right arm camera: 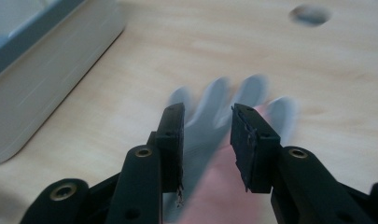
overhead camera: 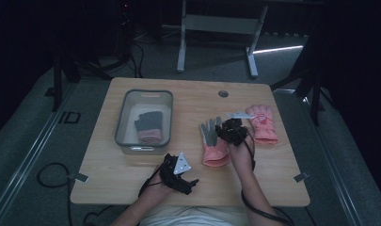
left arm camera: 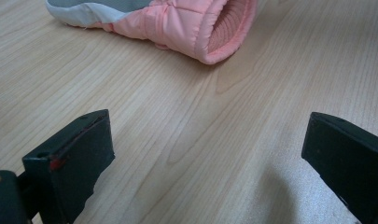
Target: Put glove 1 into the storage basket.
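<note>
A pink glove with a grey palm lies flat at the table's middle, fingers pointing away from me. My right gripper hovers over its right side, open; in the right gripper view the jaws stand a little apart above the blurred glove, with nothing pressed between them. A second pink glove lies just to the right. My left gripper rests near the front edge, open wide and empty, facing the glove's pink cuff.
A grey bin stands at the left of the table with a grey-and-pink glove inside; its wall appears in the right gripper view. A round hole sits near the table's far edge. A pale strip lies beside the second glove.
</note>
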`<state>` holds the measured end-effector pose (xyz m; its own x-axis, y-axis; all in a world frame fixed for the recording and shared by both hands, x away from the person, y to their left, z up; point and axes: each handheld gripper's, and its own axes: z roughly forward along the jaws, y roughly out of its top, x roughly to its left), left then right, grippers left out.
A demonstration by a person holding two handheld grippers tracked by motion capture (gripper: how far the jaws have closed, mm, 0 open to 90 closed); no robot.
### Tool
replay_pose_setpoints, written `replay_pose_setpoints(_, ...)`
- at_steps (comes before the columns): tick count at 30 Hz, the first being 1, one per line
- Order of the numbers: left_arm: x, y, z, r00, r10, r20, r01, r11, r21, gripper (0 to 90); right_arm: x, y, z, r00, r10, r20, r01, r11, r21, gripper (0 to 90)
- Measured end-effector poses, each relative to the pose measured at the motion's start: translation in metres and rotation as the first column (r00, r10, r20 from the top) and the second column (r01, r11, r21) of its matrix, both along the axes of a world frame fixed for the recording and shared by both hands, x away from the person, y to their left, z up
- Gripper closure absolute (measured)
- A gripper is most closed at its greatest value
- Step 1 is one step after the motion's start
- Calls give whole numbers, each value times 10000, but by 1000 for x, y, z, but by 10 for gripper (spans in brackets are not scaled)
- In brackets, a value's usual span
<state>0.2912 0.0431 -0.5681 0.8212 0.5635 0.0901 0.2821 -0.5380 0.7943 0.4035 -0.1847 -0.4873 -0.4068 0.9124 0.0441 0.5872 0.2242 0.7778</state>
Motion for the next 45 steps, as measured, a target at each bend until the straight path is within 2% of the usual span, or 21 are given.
replay_pose_setpoints(2,0,0,0,10000,18,-33,-18,10000,-25,19,5,-16,7,9996,117,248,-122,9997,191,625)
replay_pose_setpoints(7,0,-1,0,10000,8,15,-7,10000,-25,19,17,-63,19,9974,-535,490,542,9984,-133,624)
replay_pose_setpoints(9,0,-1,0,10000,20,-4,-20,10000,-20,19,23,-84,21,9956,-785,520,792,9968,-120,620)
replay_pose_setpoints(10,0,-1,0,10000,46,-18,-46,10000,-75,19,27,-100,21,9937,-978,544,994,9946,-286,616)
replay_pose_setpoints(11,1,0,0,10000,58,-27,-58,10000,-57,19,27,-100,21,9937,-978,544,994,9946,-286,616)
replay_pose_setpoints(12,1,0,0,10000,61,-38,-62,10000,-50,19,33,-116,20,9930,-1058,519,1071,9940,-222,605)
replay_pose_setpoints(13,1,0,0,10000,74,-53,-74,9999,-91,19,33,-116,20,9930,-1058,519,1071,9940,-222,605)
replay_pose_setpoints(18,1,0,1,9999,96,-63,-97,9998,-172,19,55,-147,20,9935,-1037,469,1071,9913,-766,548)
replay_pose_setpoints(23,0,0,1,9999,75,-76,-76,9999,-155,19,73,-161,20,9906,-1347,242,1362,9874,-806,536)
replay_pose_setpoints(26,0,0,1,9999,67,-103,-68,9998,-195,19,83,-166,16,9900,-1409,69,1409,9847,-1025,533)
replay_pose_setpoints(28,0,0,1,9999,66,-106,-68,9997,-214,19,93,-169,5,9879,-1520,-305,1473,9817,-1207,533)
replay_pose_setpoints(29,0,0,1,9999,58,-118,-60,9998,-200,19,93,-169,5,9879,-1520,-305,1473,9817,-1207,533)
replay_pose_setpoints(30,0,0,1,9999,51,-108,-53,9998,-179,19,95,-168,-5,9870,-1556,-410,1491,9801,-1312,519)
replay_pose_setpoints(32,0,0,1,9999,46,-97,-48,9998,-171,19,95,-168,-5,9870,-1556,-410,1491,9801,-1312,519)
replay_pose_setpoints(33,-1,-1,1,10000,43,-44,-44,9999,-150,19,98,-166,-18,9843,-1673,-556,1580,9770,-1433,507)
replay_pose_setpoints(35,-2,-1,1,10000,24,-54,-24,9999,-122,19,100,-164,-28,9820,-1797,-575,1649,9657,-2007,512)
replay_pose_setpoints(37,-2,-1,1,10000,30,-41,-31,9999,-122,19,100,-163,-33,9819,-1801,-582,1644,9641,-2086,520)
replay_pose_setpoints(38,-2,-1,1,10000,43,-34,-44,9999,-154,19,101,-163,-41,9813,-1853,-524,1706,9628,-2095,562)
replay_pose_setpoints(40,-3,0,1,9999,101,131,-99,9998,-159,19,101,-163,-43,9806,-1906,-454,1775,9623,-2063,643)
replay_pose_setpoints(42,-4,0,1,9998,128,176,-126,9998,-148,19,102,-163,-43,9737,-2172,-693,2002,9600,-1959,738)
replay_pose_setpoints(45,-4,0,1,9998,106,184,-103,9998,-159,19,103,-163,-42,9699,-2283,-849,2099,9602,-1841,804)
